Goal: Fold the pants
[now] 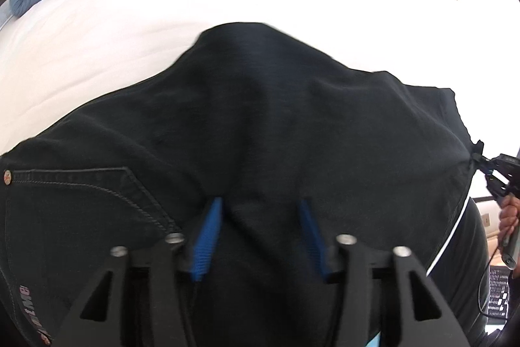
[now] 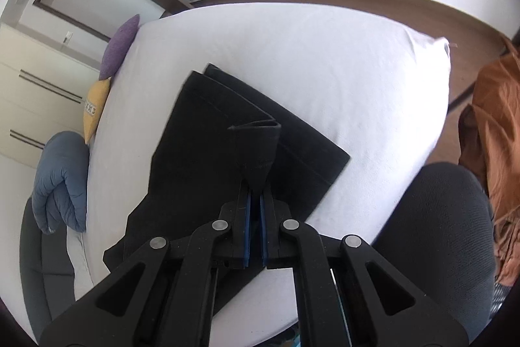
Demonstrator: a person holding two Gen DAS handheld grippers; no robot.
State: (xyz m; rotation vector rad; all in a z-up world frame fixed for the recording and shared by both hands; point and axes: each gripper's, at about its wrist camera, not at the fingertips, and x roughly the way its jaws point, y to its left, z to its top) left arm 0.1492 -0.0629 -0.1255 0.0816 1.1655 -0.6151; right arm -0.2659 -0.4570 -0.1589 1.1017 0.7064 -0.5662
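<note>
- The black pants (image 2: 208,152) lie on the white bed (image 2: 325,70). In the right wrist view the leg ends reach toward the bed's far edge, one hem lying over the other, while the rest runs back toward the near edge.
- In the left wrist view the pants (image 1: 260,106) fill the frame, with a stitched pocket (image 1: 81,204) and a rivet at the left.
- The right gripper (image 2: 255,184) is nearly closed, its blue pads pinching a raised fold of the pants cloth between them.
- The left gripper (image 1: 260,210) has its blue pads spread wide, with dark cloth lying between them; I cannot tell whether they grasp it.
- A blue duvet (image 2: 61,184), a yellow cushion (image 2: 94,109) and a purple cushion (image 2: 120,47) sit along the bed's left edge.
- An orange garment (image 2: 497,135) hangs at the right, beyond the bed.
</note>
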